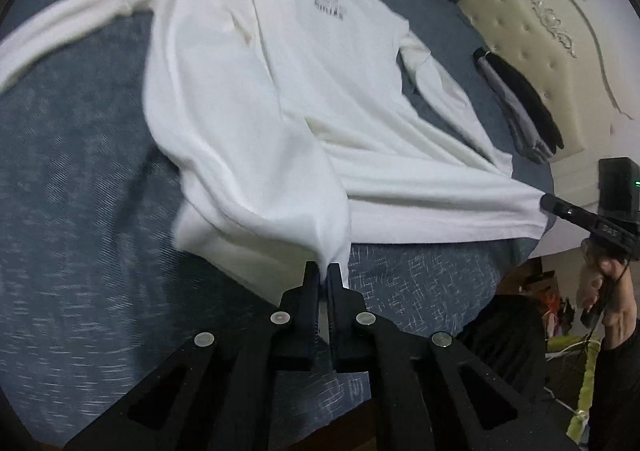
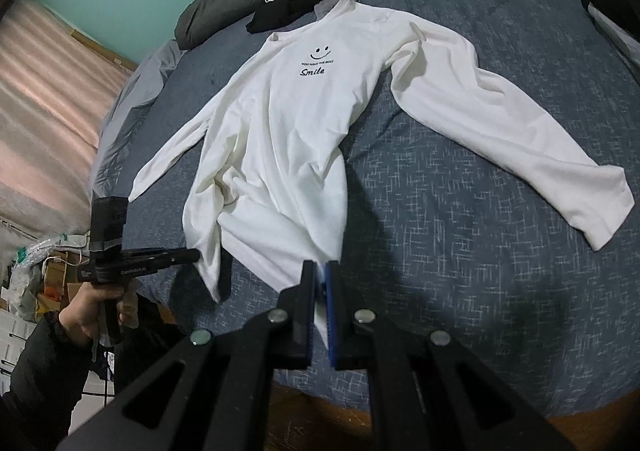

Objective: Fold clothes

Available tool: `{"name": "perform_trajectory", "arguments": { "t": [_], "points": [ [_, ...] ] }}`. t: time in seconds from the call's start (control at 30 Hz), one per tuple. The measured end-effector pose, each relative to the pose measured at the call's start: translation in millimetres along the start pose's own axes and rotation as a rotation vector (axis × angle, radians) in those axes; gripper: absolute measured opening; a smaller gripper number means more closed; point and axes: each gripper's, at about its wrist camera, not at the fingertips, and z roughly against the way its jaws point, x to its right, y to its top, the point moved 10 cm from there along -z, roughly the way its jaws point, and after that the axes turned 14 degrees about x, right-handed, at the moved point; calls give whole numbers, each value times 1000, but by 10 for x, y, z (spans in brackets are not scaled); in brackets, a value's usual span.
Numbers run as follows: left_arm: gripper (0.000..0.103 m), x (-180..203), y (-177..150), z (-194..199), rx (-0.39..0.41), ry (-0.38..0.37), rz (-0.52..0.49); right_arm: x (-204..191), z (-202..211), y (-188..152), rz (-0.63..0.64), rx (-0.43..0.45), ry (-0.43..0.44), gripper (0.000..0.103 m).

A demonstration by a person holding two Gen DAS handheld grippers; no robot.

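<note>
I am pinching the hem of the white shirt [image 2: 280,139] with my left gripper [image 1: 324,271]. My right gripper [image 2: 322,271] is clamping the hem's other corner. The shirt is lying on the bed [image 2: 460,271].

We've got both tongs angled down. Left tongs [image 1: 324,271] clamped tight, right tongs [image 2: 320,271] clamped too; a bare hand [image 2: 94,315] grips the left handle, sleeve dark.

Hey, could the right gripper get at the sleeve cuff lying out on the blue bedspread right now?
Probably not yet. The right gripper is shut on the hem of the white long-sleeved shirt. The sleeve cuff lies bare on the bedspread, nothing blocking it, but the gripper must let go first.
</note>
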Motion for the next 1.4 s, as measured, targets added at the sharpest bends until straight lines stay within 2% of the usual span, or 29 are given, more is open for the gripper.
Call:
{"name": "perform_trajectory", "arguments": {
  "t": [0.13,0.33,0.5,0.57,0.67,0.73,0.83,0.97,1.03,1.07,1.1,1.13,1.17,1.33,1.4],
  "points": [
    [3,-123,206,393,51,23,-25,55,82,75,5,11,-8,4],
    [3,-534,486,1012,114,80,-12,243,375,280,3,54,-33,4],
    [3,-730,532,1207,119,111,-12,450,617,390,2,68,-75,4],
    [3,-834,505,1197,103,127,-4,524,698,424,1,79,-91,4],
    [3,-978,393,972,59,140,36,687,722,414,-9,71,-128,4],
    [3,-1032,317,825,41,140,59,784,652,334,-21,47,-151,4],
    [3,-1091,207,649,15,147,76,810,495,157,-45,2,-132,4],
    [5,-1172,155,609,7,157,89,823,260,-84,-47,-78,-139,4],
    [12,-1203,176,689,18,158,83,853,158,-191,-45,-109,-154,7],
    [22,-1214,184,724,20,155,80,864,122,-242,-45,-120,-162,16],
    [32,-1228,185,764,21,154,73,870,101,-284,-46,-127,-168,34],
    [35,-1238,175,809,21,154,57,892,66,-320,-51,-136,-176,42],
    [35,-1250,162,841,22,157,42,910,31,-353,-57,-144,-181,45],
    [35,-1289,78,904,21,166,-16,952,-125,-466,-75,-179,-190,46],
    [36,-1273,47,838,15,170,-41,955,-158,-505,-74,-189,-197,49]
  ]
}}
